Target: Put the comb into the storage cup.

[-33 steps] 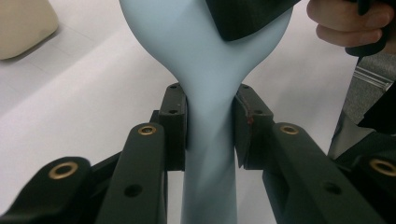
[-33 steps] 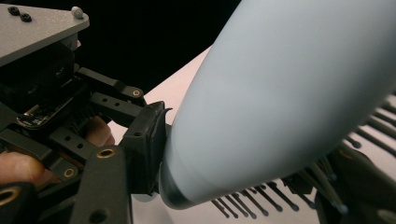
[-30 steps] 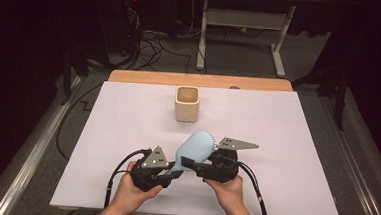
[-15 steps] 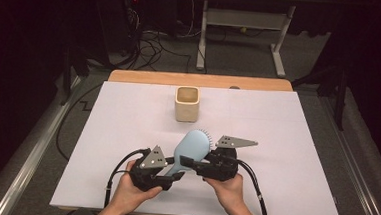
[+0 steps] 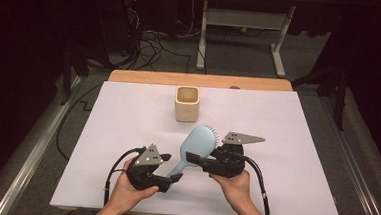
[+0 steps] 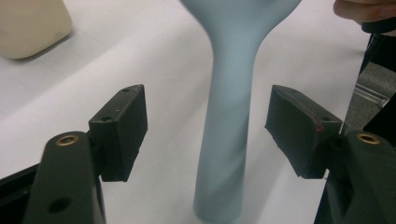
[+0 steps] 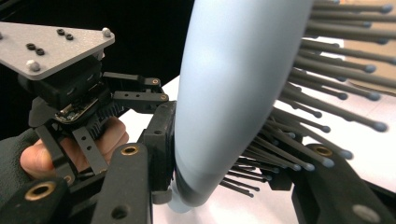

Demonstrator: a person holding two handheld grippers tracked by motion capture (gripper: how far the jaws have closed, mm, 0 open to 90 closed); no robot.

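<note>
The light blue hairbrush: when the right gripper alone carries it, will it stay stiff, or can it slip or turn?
The hairbrush looks like hard plastic, so probably stiff and light. Its back is smooth and rounded, so it may slip. The right gripper clamps back and bristles; the bristles may yield, so it could turn.

The high camera is looking forward and down over my desk (image 5: pixel 286 143). Each claw's camera is peering close along my jaws, both sharing the hairbrush (image 6: pixel 224 140) with it.

Table (image 5: pixel 128 108) covered by white sheet, wooden edge exposed along far side. 1 beige square cup (image 5: pixel 186 103) stood upright on it, far centre.
</note>
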